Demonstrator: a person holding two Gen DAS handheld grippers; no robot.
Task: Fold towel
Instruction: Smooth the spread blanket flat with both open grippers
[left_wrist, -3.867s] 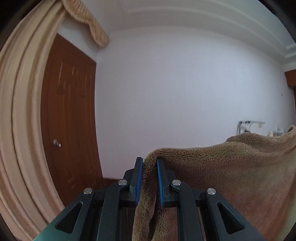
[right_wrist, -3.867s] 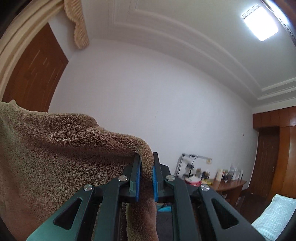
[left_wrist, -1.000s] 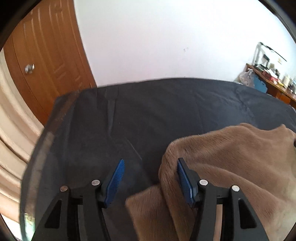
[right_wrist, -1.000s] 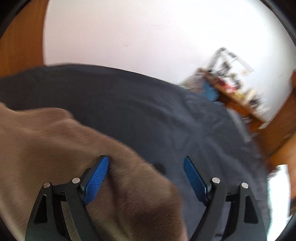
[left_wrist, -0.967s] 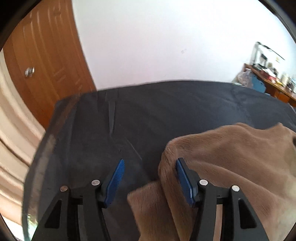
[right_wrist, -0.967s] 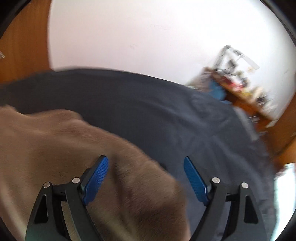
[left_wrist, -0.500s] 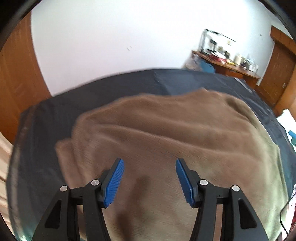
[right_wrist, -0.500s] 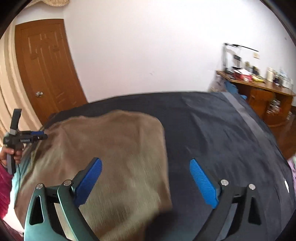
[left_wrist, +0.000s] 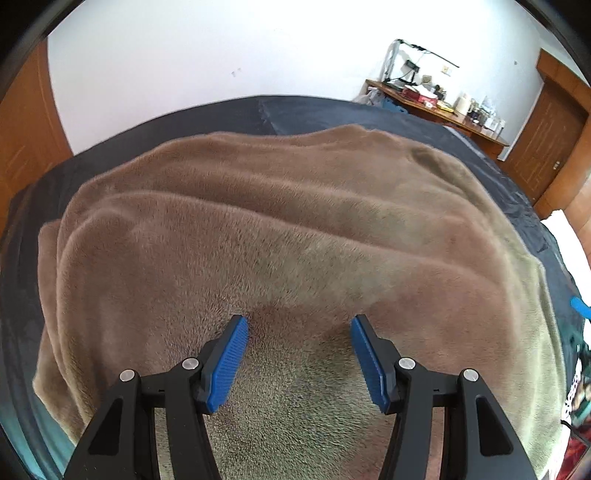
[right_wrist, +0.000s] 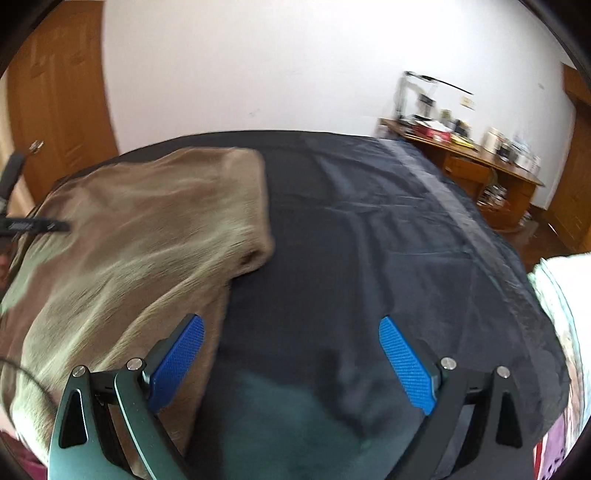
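Observation:
A brown fleece towel (left_wrist: 288, 229) lies spread with soft ridges on a dark cloth-covered table (left_wrist: 332, 110). My left gripper (left_wrist: 299, 325) hovers open just over the towel's near middle, nothing between its blue pads. In the right wrist view the towel (right_wrist: 147, 236) fills the left half, its right edge curled under. My right gripper (right_wrist: 291, 328) stands wide open above the dark cloth (right_wrist: 369, 240); its left pad overlaps the towel's edge in the image. The other gripper (right_wrist: 33, 225) shows at the far left.
A wooden desk (right_wrist: 476, 162) crowded with small items stands by the white wall at the back right. Brown doors (right_wrist: 55, 96) flank the room. White bedding (right_wrist: 561, 295) lies off the table's right edge.
Both grippers held the towel up in the air, then lowered it onto the table and opened. They have since drawn back, and the towel now lies released on the cloth.

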